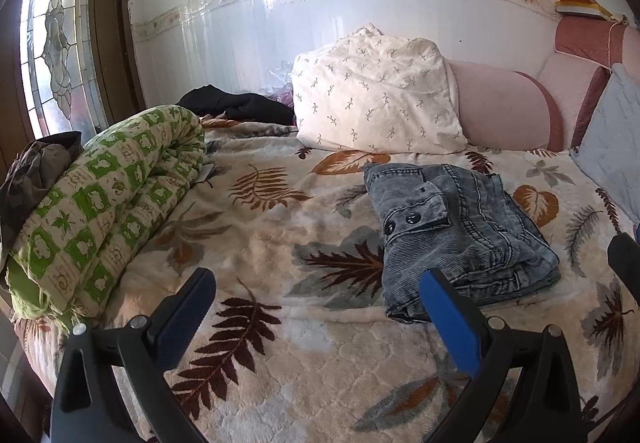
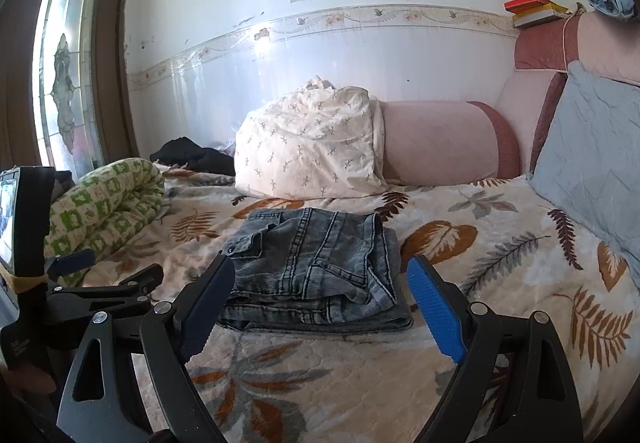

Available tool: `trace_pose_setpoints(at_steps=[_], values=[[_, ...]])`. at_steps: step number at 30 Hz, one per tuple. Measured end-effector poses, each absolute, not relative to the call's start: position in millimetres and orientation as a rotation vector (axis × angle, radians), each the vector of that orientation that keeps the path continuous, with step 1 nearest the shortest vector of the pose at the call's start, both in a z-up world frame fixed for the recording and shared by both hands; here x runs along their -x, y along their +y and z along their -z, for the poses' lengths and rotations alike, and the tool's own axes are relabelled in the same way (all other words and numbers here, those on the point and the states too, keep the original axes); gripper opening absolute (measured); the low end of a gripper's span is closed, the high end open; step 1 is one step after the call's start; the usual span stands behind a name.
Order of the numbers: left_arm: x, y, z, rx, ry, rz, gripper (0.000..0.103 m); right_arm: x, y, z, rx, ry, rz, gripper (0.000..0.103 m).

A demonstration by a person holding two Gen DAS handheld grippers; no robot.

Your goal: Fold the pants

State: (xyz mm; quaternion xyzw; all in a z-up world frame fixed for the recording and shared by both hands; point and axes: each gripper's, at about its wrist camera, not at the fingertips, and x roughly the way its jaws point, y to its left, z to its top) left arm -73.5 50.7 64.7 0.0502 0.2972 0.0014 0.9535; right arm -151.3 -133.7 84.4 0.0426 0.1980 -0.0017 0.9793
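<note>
Both claws stand wide and hold nothing: the left gripper hangs over the leaf-print blanket beside the pants, and the right gripper hangs just short of them, its fingers framing the bundle's near edge. Folded into a compact grey denim stack, the pants lie mid-bed in front of the white pillow. Folding looks essentially finished; at most, the next move calls for a light press to square the loose near edge.
</note>
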Motion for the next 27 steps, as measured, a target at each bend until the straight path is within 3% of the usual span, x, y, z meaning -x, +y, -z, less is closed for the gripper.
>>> trace_pose_setpoints(at_steps=[27], values=[[59.6, 52.0, -50.5, -0.12, 0.661, -0.003, 0.103, 137.7, -130.3, -72.1, -0.067, 0.441, -0.009, 0.088]])
